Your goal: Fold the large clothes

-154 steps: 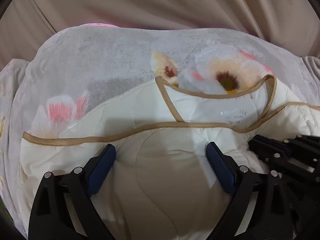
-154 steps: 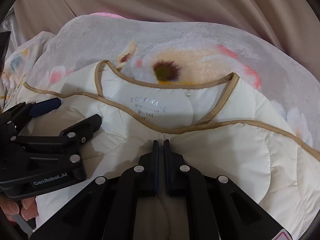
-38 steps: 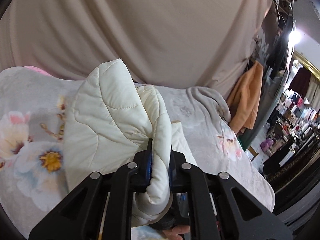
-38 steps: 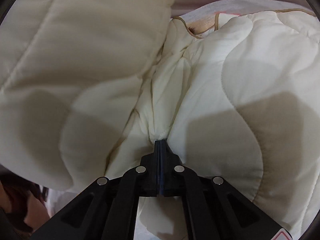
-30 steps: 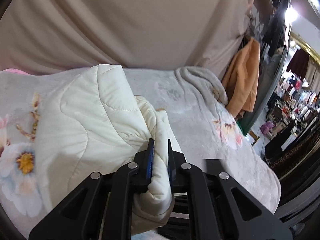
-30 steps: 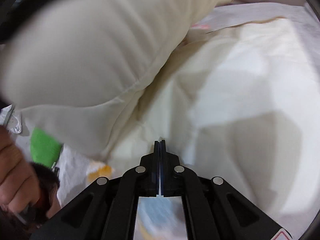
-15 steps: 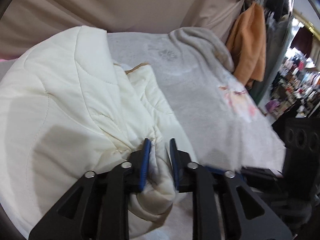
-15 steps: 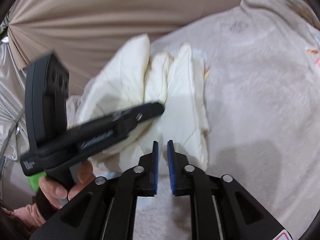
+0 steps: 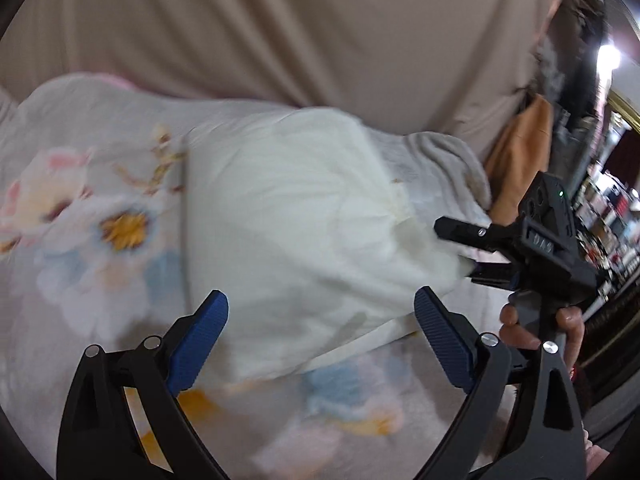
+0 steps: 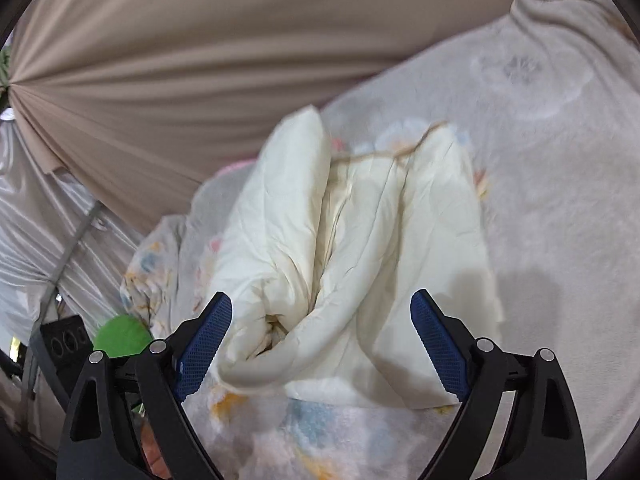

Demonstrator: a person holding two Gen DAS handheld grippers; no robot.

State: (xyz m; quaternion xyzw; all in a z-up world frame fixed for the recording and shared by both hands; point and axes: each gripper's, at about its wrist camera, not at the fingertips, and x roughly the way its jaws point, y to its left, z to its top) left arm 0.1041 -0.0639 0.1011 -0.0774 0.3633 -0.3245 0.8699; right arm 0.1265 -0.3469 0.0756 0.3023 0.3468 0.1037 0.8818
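The cream quilted jacket (image 9: pixel 304 216) with tan trim lies folded in a thick bundle on the floral blanket (image 9: pixel 92 232). In the right wrist view the jacket (image 10: pixel 360 256) shows its rolled, layered end. My left gripper (image 9: pixel 320 316) is open and empty, just in front of the bundle's near edge. My right gripper (image 10: pixel 320 320) is open and empty at the bundle's end. It also shows in the left wrist view (image 9: pixel 472 248), at the right side of the jacket, with the person's hand on its handle.
The grey floral blanket (image 10: pixel 560 200) covers the bed. A beige curtain (image 9: pixel 280 32) hangs behind. An orange garment (image 9: pixel 524 152) and cluttered shelves lie to the right. A green object (image 10: pixel 120 336) and silvery fabric sit at the left of the right wrist view.
Both grippers have let go of the jacket and opened wide. The jacket has dropped from the air onto the blanket as a folded bundle. Both grippers have drawn back a little.
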